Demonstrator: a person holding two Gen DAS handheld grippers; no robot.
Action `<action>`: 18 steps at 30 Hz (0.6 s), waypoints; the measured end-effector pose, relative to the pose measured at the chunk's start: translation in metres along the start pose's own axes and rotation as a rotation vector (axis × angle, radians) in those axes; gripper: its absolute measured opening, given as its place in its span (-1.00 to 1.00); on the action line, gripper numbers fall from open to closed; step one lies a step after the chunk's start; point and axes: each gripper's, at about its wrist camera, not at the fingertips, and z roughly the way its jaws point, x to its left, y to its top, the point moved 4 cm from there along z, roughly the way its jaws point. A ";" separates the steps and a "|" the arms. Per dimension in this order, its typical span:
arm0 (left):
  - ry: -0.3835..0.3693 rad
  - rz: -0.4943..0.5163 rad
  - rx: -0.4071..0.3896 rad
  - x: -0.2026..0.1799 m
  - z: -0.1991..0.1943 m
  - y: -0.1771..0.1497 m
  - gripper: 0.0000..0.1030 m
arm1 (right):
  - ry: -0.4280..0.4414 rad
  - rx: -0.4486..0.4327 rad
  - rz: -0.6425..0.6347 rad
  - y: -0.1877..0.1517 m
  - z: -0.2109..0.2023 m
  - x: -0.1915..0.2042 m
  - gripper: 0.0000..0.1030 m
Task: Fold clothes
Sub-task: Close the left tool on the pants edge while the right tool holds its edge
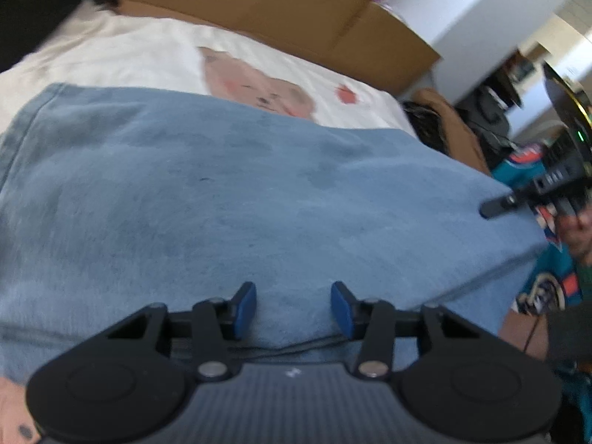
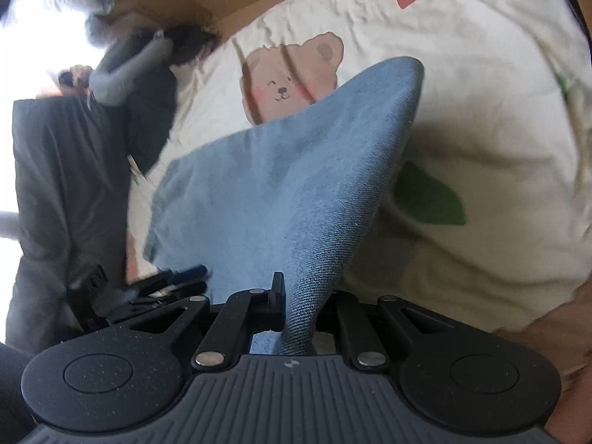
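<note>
A: Cream bear-print sheet with a cardboard box behind; the blue cloth lies on it, one edge lifted.

B: The right gripper is clamped on that edge; the left gripper hovers with its jaws apart.

A: Risk?

B: A one-sided pull could drag the cloth askew; a thin bite may slip.

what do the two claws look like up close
Both share one build: a ribbed grey body, round black discs at each side, black link arms with silver pivot pins. The left claw has blue pads on its fingers. The right claw has black fingers and a small round mark on the body.
</note>
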 end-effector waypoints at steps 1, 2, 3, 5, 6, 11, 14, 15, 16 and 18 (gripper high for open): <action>-0.010 0.018 0.007 -0.006 0.002 0.002 -0.42 | -0.013 0.014 -0.017 0.003 -0.003 -0.001 -0.91; -0.017 0.028 0.009 -0.010 0.004 0.003 -0.46 | -0.019 0.022 -0.033 0.007 -0.006 -0.001 -0.91; -0.021 0.035 0.009 -0.014 0.005 0.005 -0.51 | -0.025 0.031 -0.051 0.011 -0.008 0.000 -0.91; -0.025 0.048 0.020 -0.020 0.009 0.005 -0.63 | -0.030 0.053 -0.081 0.018 -0.009 -0.001 -0.91; -0.025 0.055 0.027 -0.022 0.011 0.005 -0.71 | -0.033 0.064 -0.095 0.021 -0.010 -0.001 -0.91; -0.031 0.084 0.066 -0.034 0.021 0.004 -0.79 | -0.028 0.083 -0.116 0.029 -0.017 -0.014 -0.91; -0.039 0.088 0.102 -0.036 0.030 0.001 -0.81 | -0.032 0.061 -0.102 0.027 -0.018 -0.029 -0.91; -0.044 0.093 0.117 -0.038 0.035 0.000 -0.83 | -0.033 0.054 -0.098 0.026 -0.018 -0.034 -0.91; -0.048 0.099 0.131 -0.040 0.040 -0.001 -0.83 | -0.028 0.049 -0.093 0.023 -0.016 -0.039 -0.91; -0.056 0.113 0.166 -0.043 0.050 -0.002 -0.83 | -0.018 0.040 -0.090 0.017 -0.008 -0.050 -0.91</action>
